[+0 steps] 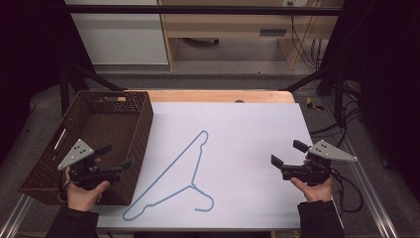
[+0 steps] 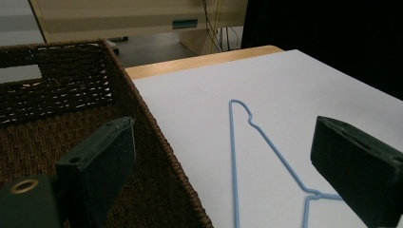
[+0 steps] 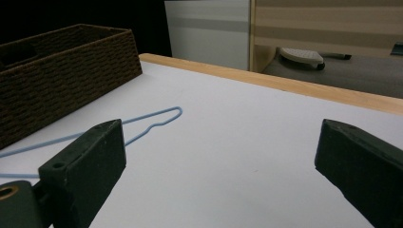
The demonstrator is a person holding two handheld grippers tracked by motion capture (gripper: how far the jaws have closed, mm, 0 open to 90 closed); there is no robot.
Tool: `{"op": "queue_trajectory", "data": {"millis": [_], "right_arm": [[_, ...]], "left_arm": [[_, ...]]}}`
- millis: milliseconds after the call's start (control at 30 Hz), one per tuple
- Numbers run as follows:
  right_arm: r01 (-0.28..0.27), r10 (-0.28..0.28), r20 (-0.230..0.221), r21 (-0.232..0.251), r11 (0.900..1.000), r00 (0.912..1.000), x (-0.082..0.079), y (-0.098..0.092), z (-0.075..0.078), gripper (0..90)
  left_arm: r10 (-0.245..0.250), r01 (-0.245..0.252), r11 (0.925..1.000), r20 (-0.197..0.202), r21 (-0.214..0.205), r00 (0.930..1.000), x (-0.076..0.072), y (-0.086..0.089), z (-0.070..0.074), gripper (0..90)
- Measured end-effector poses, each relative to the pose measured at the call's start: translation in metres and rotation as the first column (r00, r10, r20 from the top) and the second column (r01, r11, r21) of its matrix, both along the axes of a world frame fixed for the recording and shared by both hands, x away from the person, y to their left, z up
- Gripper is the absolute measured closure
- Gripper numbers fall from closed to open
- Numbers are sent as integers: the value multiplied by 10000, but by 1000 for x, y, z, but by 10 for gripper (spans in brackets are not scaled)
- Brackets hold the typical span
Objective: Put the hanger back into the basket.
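Wire was the trouble waiting for you here: the light blue wire hanger lay flat on the white tabletop, between your two hands, with its hook curling toward your edge of the table and one shoulder tip pointing up toward the far side. Your left gripper hovered at the near right corner of the brown wicker basket, jaws spread wide with nothing between them; your right gripper sat well off to the right of the hanger, jaws likewise spread and empty. From there, the likeliest failure, as I judged it, was a missed pinch: a rod that thin lying flush on a smooth surface gave the pads little to bite, so jaws brought down too steeply could close above it or press it flat and skate it sideways. Grabbing only one end could also let the frame swing and pivot, since it was light and long. If the basket was where it was headed, the hanger looked about as long as the basket's opening, so one end could catch on the woven rim. Your left gripper was also already close to that rim, so a quick sweep toward the hanger could clip the basket wall and nudge the basket.
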State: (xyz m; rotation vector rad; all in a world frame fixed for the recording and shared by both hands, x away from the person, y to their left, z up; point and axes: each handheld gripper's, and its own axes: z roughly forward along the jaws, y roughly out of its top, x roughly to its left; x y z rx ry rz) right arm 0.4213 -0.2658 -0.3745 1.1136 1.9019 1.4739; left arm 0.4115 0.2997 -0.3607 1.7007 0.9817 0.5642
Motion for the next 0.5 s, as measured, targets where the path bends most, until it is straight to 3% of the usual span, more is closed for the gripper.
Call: {"op": "queue_trajectory", "data": {"millis": [300,500], "right_arm": [[9,-9,39,-24,10000,10000,0,-1,1,36],[29,-29,42,-41,10000,10000,-2,1,2,36]], "left_arm": [[-243,243,9996,-3,172,9997,-3,-8,2,81],[-790,792,9957,-66,481,9969,-6,-26,2,99]]}}
